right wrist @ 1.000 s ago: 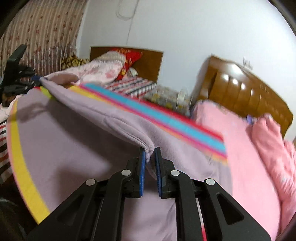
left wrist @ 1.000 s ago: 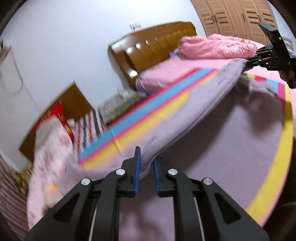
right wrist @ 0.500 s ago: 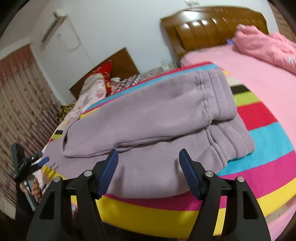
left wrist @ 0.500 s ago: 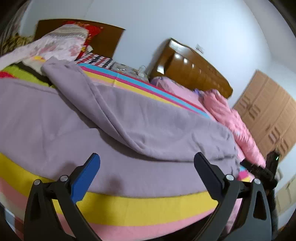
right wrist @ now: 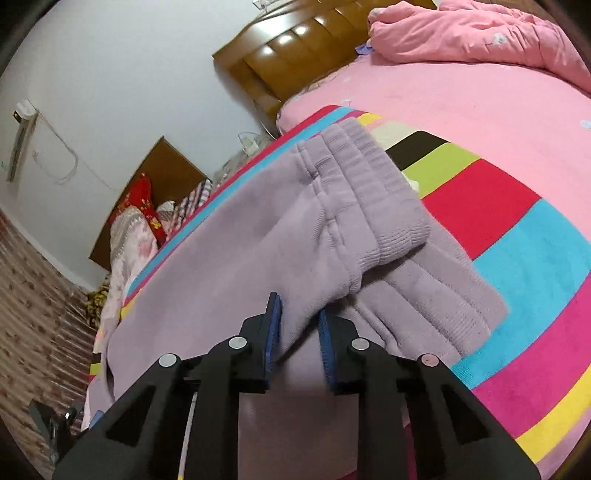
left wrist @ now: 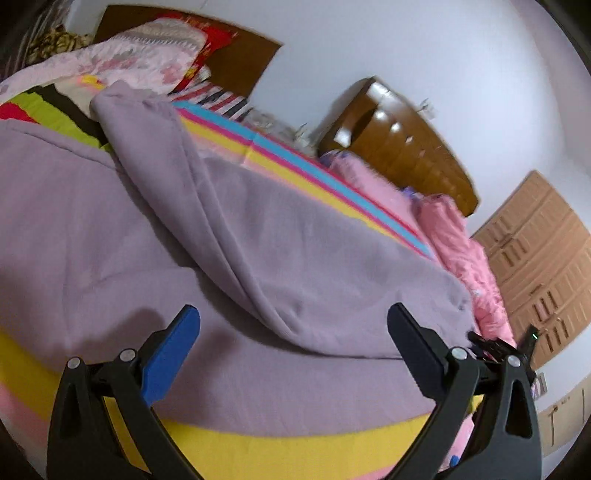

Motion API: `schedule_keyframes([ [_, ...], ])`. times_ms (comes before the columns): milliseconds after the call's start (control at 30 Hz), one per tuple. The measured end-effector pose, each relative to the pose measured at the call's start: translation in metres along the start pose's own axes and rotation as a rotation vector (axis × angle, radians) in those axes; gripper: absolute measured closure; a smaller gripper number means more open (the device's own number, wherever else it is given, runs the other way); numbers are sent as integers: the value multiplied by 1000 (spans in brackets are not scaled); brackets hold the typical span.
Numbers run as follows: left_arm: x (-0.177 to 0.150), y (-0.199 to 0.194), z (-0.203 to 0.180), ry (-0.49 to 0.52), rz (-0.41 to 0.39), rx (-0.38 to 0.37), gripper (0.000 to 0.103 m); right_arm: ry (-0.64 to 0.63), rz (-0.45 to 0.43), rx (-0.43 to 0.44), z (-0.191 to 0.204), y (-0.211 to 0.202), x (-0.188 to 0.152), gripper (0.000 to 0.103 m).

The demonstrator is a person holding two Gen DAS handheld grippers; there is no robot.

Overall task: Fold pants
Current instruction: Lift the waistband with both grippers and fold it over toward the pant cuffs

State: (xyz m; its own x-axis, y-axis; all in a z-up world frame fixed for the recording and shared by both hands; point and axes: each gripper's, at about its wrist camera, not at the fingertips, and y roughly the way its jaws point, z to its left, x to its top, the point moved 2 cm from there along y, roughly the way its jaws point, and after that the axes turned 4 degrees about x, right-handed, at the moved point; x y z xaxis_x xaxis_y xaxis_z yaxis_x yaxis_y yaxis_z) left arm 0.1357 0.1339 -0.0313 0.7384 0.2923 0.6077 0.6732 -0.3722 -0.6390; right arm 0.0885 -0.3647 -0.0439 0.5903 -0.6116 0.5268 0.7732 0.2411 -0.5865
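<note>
1. Lilac fleece pants [right wrist: 258,236] lie on the striped bedspread [right wrist: 517,258], one leg laid over the other; the ribbed waistbands [right wrist: 388,206] sit stacked but offset at the right-hand end.
2. The right gripper [right wrist: 300,328] has just been closing; its jaws stand narrow with a fold of the near cloth edge between the blue pads [right wrist: 274,325]; I cannot tell if they already pinch it.
3. The left gripper [left wrist: 293,325] stands spread wide, holding nothing, hovering over the near edge of the pants [left wrist: 258,240] toward the leg end.
4. Judged step: taking fresh holds for the next fold; done well, each claw takes both layers together at the edge, and the two lift level so the top leg does not slide.
5. The top leg lies skewed with a deep crease; smoothing it first would give a flatter fold.
6. Beyond: a pink quilt [right wrist: 480,33] and wooden headboard [right wrist: 295,55].
</note>
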Motion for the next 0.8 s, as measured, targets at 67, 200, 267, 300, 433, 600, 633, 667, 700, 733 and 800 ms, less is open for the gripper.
schedule_keyframes([
  [67, 9, 14, 1, -22, 41, 49, 3, -12, -10, 5, 1, -2, -7, 82],
  [200, 17, 44, 5, -27, 112, 169, 54, -24, -5, 13, 1, -1, -4, 82],
  [267, 19, 53, 3, 41, 105, 267, 87, -36, -6, 13, 1, -4, -7, 83],
  [300, 20, 53, 2, 53, 109, 273, 92, -42, -8, 14, -4, -10, -13, 84],
  [433, 51, 7, -9, 78, -40, 144, 94, -125, -2, 41, 13, -16, 0, 90],
  [600, 80, -51, -24, 99, -145, 40, 94, -173, -54, 150, 45, -49, 23, 91],
  [633, 74, -59, -23, 97, -145, 34, 94, -186, -71, 167, 47, -62, 20, 91],
  [667, 66, -65, -21, 97, -141, 32, 93, -189, -78, 174, 46, -70, 16, 91],
  [700, 47, -69, -13, 90, -123, 40, 93, -176, -78, 181, 37, -79, 6, 91],
  [733, 32, -68, -7, 80, -105, 48, 93, -163, -70, 182, 31, -81, -3, 91],
  [800, -2, -48, 7, 46, -34, 70, 93, -137, -10, 121, 2, -72, -31, 91],
])
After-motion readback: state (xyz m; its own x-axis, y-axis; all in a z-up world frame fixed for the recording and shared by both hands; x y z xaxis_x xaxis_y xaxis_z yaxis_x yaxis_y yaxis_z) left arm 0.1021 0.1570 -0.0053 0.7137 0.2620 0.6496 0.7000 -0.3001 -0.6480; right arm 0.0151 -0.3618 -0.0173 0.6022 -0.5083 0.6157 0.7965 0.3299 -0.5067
